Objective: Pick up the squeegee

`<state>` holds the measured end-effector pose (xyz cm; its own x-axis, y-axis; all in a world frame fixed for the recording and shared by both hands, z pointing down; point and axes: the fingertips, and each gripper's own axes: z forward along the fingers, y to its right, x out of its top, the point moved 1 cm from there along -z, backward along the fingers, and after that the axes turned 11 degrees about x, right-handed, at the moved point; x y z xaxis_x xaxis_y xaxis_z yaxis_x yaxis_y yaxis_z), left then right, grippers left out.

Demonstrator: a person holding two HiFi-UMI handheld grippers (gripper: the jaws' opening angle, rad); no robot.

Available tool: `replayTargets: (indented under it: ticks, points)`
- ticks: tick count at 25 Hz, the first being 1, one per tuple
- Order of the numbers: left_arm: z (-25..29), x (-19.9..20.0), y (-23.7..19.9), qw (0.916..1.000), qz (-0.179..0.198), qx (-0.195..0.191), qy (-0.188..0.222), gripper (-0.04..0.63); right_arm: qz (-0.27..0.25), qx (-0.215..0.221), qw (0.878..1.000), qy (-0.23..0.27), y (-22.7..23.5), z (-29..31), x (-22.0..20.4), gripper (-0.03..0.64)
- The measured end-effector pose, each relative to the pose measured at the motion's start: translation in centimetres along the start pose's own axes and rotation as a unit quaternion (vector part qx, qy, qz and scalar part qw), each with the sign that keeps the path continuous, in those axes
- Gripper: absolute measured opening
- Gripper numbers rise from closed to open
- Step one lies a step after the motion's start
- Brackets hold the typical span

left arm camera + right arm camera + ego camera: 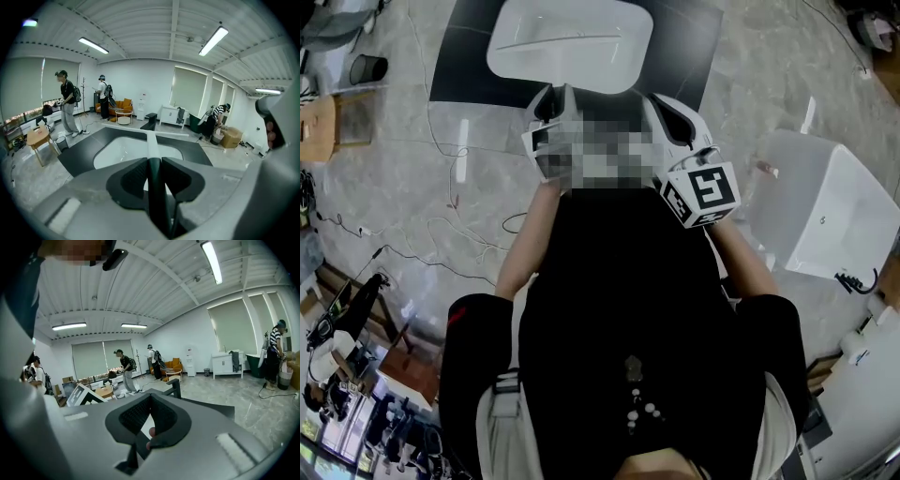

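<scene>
Over white tub [112,152]: pinching squeegee [153,140] w/ left gripper [153,161], apparently lifted clear. Holding right gripper [150,397] pressed together, empty. Seems done, nothing left.

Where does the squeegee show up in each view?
Head view: top centre; the squeegee lies over the white tub, ahead of the left gripper.
Left gripper view: dead centre, dark handle shut in the jaws, blade crossing the tub.
Right gripper view: not in it.
Shared landmark: the black tub surround, in all three.
</scene>
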<state>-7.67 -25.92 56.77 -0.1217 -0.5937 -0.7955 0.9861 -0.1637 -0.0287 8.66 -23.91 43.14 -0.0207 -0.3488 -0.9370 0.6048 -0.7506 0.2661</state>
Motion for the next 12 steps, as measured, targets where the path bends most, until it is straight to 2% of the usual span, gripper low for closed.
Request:
replayTargets:
  ticks: [12]
  points:
    - [-5.2,5.0,1.3,0.9966,0.002,-0.001,0.082,0.107,-0.038,0.015,0.999,0.036,-0.7,-2.2,2.9,0.003]
